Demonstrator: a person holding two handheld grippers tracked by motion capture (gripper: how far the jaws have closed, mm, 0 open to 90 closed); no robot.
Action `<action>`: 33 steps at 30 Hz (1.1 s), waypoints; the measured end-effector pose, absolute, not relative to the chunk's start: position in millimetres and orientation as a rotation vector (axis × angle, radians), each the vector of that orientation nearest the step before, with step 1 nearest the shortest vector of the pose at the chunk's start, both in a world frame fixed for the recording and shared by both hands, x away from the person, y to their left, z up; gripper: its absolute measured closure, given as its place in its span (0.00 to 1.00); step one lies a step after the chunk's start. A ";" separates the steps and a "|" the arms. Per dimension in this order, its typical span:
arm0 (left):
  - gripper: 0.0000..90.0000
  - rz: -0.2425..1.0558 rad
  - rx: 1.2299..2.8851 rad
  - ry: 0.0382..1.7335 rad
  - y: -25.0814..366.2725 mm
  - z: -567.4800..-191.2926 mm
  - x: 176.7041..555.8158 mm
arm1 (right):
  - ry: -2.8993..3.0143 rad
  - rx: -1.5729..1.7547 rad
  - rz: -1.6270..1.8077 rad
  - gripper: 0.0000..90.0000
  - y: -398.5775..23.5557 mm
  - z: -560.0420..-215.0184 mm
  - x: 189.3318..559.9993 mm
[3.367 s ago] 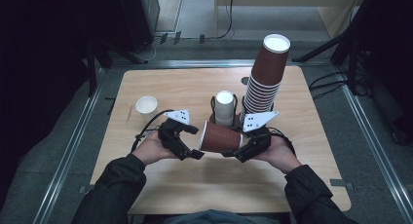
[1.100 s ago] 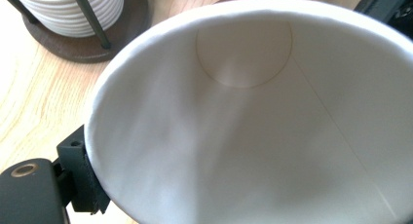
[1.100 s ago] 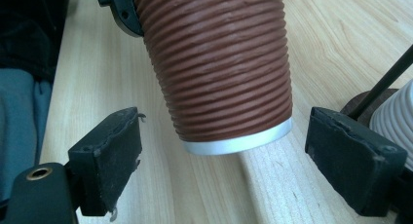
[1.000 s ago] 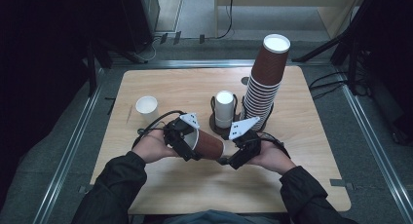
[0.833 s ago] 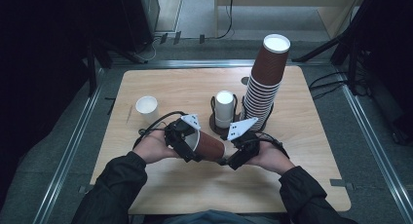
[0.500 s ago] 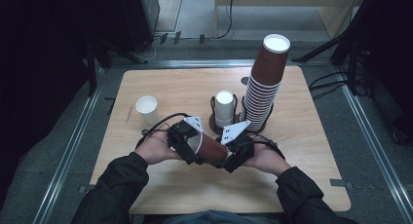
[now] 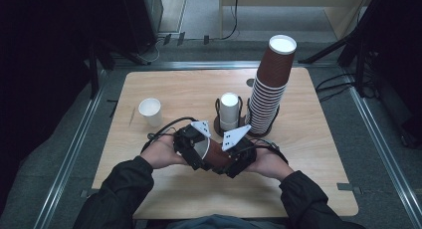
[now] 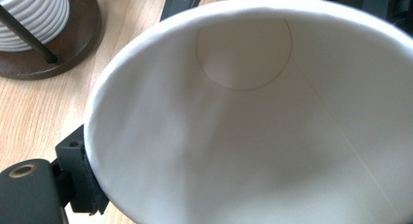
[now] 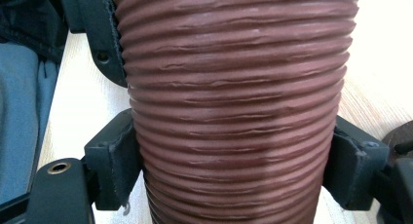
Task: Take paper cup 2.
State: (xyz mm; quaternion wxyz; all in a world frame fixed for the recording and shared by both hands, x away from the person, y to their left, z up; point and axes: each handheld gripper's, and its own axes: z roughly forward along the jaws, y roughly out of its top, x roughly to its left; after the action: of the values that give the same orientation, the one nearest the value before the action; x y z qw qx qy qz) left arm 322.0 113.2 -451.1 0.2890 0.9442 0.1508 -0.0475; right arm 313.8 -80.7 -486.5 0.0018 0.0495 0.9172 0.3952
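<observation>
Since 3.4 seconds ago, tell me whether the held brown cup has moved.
Yes. The brown cup has come toward the person and slightly left, away from the cup holder.

Hidden and cut-off parts

In the left gripper view the brown cup's wide mouth runs past the right and bottom edges, covering one jaw of the left tool. In the right gripper view, the cup's ribbed wall is cropped top and bottom.
</observation>
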 end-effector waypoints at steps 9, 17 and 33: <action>0.00 -0.079 2.483 0.435 116.1 -448.9 320.9 | 2.858 0.156 1.243 0.22 -83.2 -485.3 314.8; 0.00 -0.031 2.395 0.476 126.5 -441.7 321.4 | 2.822 0.185 1.281 0.22 -92.5 -482.0 318.5; 0.00 -0.107 2.213 0.502 142.1 -434.1 322.1 | 2.708 0.306 1.461 0.22 -116.4 -469.4 326.0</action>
State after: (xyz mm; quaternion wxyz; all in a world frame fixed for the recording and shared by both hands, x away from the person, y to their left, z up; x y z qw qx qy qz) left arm 322.1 142.1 -434.1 0.4212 0.8836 0.2003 -0.0427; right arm 326.0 -116.4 -469.4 0.0248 0.0990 0.8755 0.4722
